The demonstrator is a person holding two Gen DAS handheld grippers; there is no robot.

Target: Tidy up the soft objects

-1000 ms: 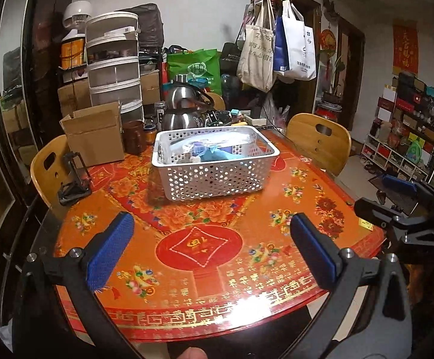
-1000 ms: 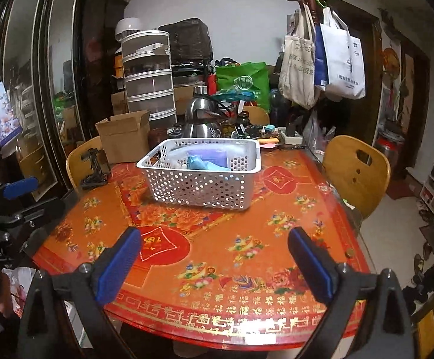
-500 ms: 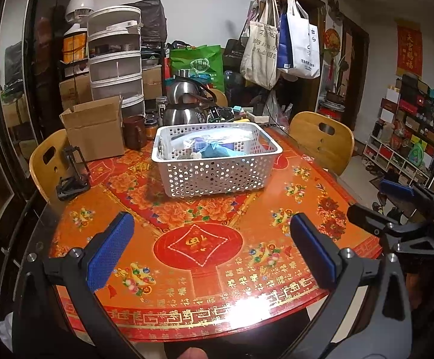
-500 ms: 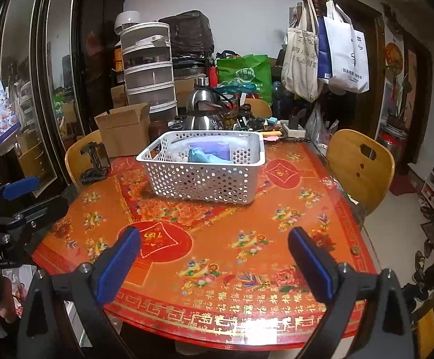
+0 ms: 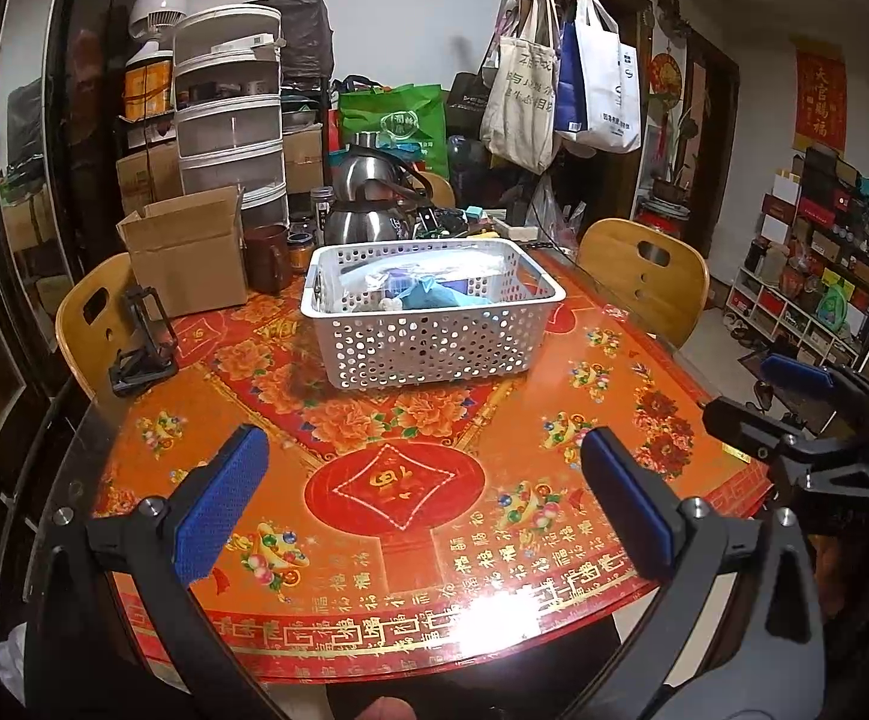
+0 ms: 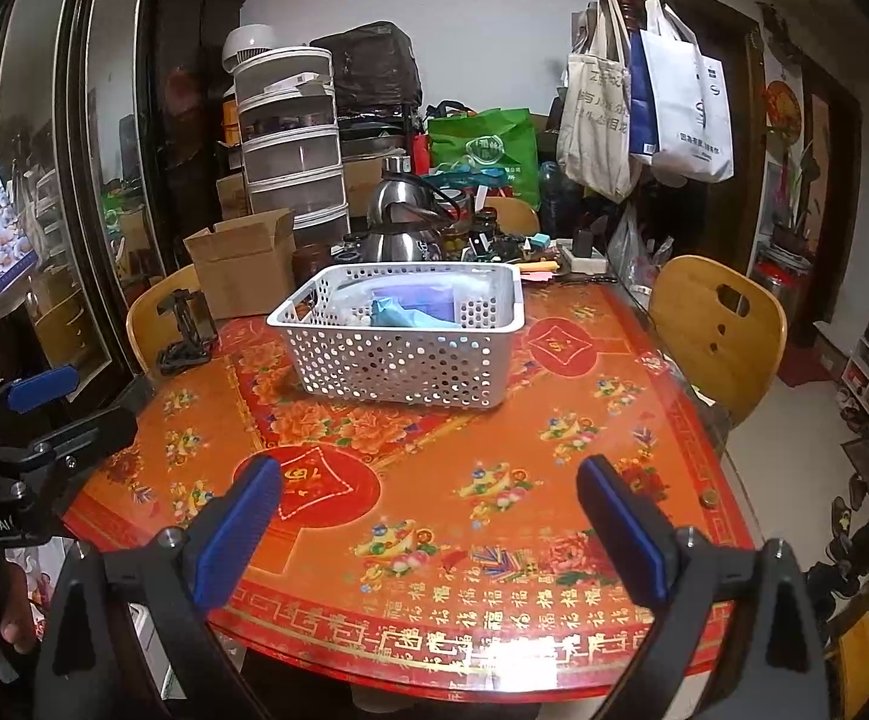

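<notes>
A white perforated basket stands on the red-orange round table, toward its far side. Inside lie soft things: a teal cloth, a purple packet and clear plastic wrapping. My left gripper is open and empty, above the table's near edge. My right gripper is open and empty, also over the near edge. Each gripper shows at the side of the other's view: the right, the left.
A cardboard box, a dark mug, two steel kettles and clutter stand behind the basket. A black phone stand is at the table's left. Wooden chairs ring the table. Bags hang on a coat rack.
Both grippers have drawn back and risen slightly, so the basket looks farther away and lower. Both stay open and empty.
</notes>
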